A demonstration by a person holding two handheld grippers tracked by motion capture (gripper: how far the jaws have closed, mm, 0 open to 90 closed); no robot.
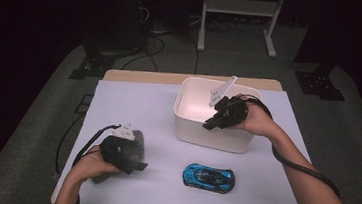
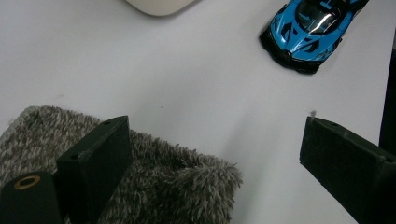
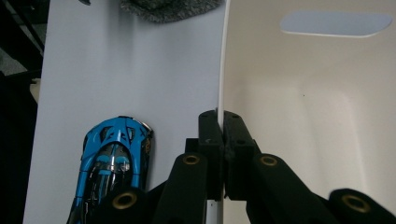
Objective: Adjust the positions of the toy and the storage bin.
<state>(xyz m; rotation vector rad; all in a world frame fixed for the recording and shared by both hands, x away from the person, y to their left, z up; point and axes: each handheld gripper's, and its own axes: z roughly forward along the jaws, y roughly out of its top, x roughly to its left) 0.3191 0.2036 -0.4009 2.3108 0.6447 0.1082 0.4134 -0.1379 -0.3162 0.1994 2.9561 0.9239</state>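
White bin [image 3: 299, 116] wall pinched in right tongs [image 3: 218, 122], blue car [image 3: 114, 161] beside

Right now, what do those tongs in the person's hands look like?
Both tongs are black. The left tongs have flat, blocky jaws and brass-coloured rings at the joints. A grey three-cornered plate sits on top. The right tongs carry a pale plate too, and a thick black cable trails from them. The forearms are bare, no sleeves.

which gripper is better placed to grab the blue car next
Left. The left gripper is open and free beside the grey fuzzy cloth, with the blue car ahead of it. The right gripper is shut on the white bin wall.
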